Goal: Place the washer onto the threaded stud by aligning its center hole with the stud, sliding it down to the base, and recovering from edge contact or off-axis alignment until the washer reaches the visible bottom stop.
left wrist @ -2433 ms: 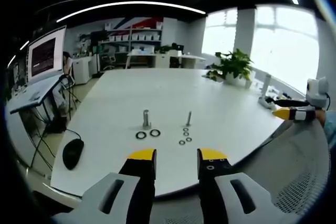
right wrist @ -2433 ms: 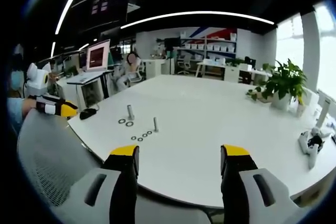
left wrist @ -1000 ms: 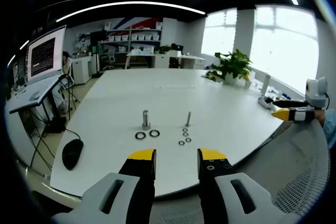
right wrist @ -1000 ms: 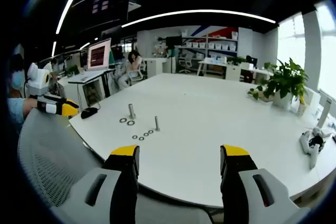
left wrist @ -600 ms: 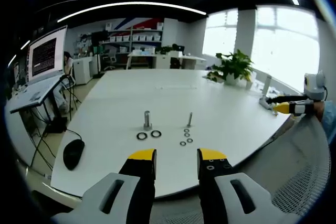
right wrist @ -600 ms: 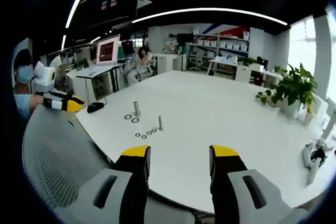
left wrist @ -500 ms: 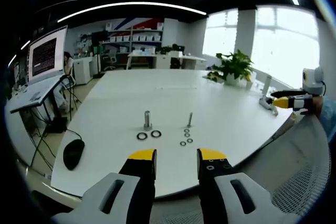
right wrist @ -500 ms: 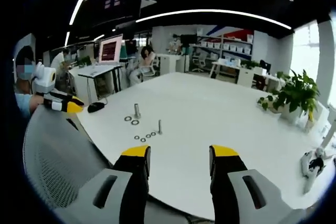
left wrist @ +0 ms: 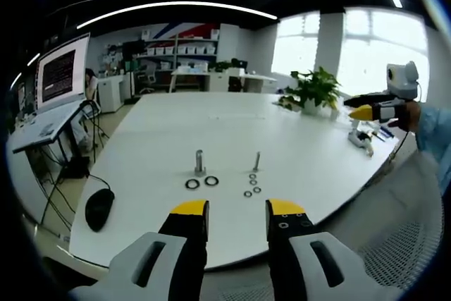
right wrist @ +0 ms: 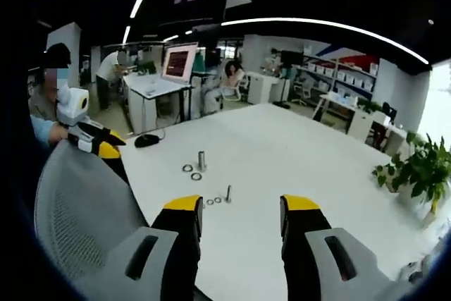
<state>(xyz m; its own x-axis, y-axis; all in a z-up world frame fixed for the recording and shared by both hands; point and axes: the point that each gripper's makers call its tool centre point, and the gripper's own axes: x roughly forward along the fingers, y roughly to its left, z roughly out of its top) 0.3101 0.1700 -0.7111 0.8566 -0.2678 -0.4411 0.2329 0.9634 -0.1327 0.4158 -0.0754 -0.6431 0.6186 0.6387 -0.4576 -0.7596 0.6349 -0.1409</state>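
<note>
Ahead of my left claw (left wrist: 237,213), jaws apart and empty, the thin threaded stud (left wrist: 256,161) stands on the white table (left wrist: 296,153), small washers (left wrist: 251,185) just before it. From my right claw (right wrist: 235,211), likewise parted, stud (right wrist: 228,193) and washers (right wrist: 213,201) lie straight ahead.

on the table (left wrist: 211,121), near frame centre of the left gripper view, a thick stud (left wrist: 199,162) stands left of a thin stud (left wrist: 256,161). two large washers (left wrist: 201,182) lie just below the thick stud, and four small washers (left wrist: 251,184) are scattered just below the thin one. a mouse (left wrist: 99,207) lies at lower left on the table edge. a potted plant (left wrist: 314,89) is set at upper right, beyond the studs.
</note>
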